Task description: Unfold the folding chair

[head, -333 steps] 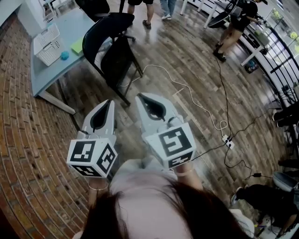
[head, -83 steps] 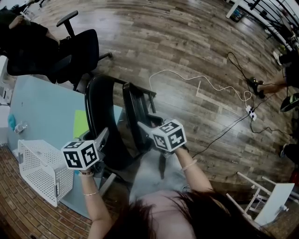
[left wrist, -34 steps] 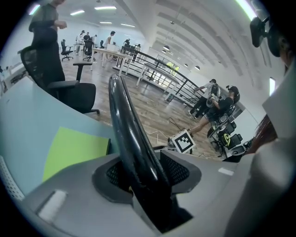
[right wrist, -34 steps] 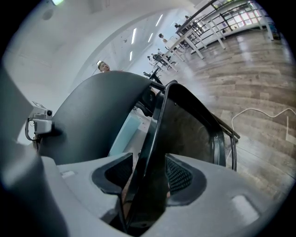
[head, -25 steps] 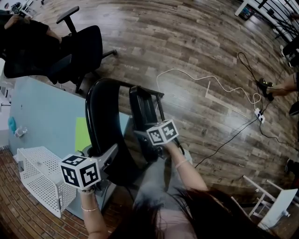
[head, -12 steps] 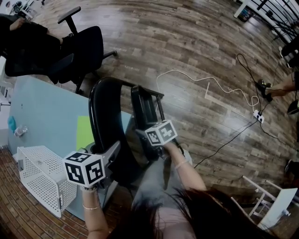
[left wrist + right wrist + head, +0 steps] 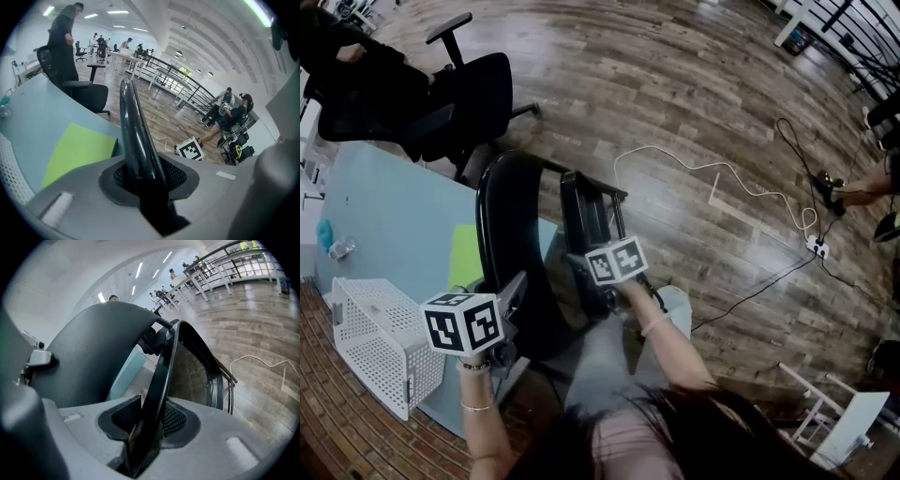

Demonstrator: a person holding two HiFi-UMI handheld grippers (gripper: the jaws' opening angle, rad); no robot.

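- The folding chair, not yet unfolded, stands tight against the edge of the blue table, right at the person's knees.
- Left gripper: its jaws have just been closing and now clamp the rim of the curved backrest.
- Right gripper: its jaws have likewise been closing and pinch the thin edge of the seat panel.
- Open wood floor lies beyond the chair. A white cable trails across it, and an office chair sits by the table's far edge.

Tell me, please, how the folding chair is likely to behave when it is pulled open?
The folding chair probably stays stiff: its black back and seat look like hard moulded panels. Their thin, glossy edges may slip. Folded nearly flat beside the table, it could tip easily.
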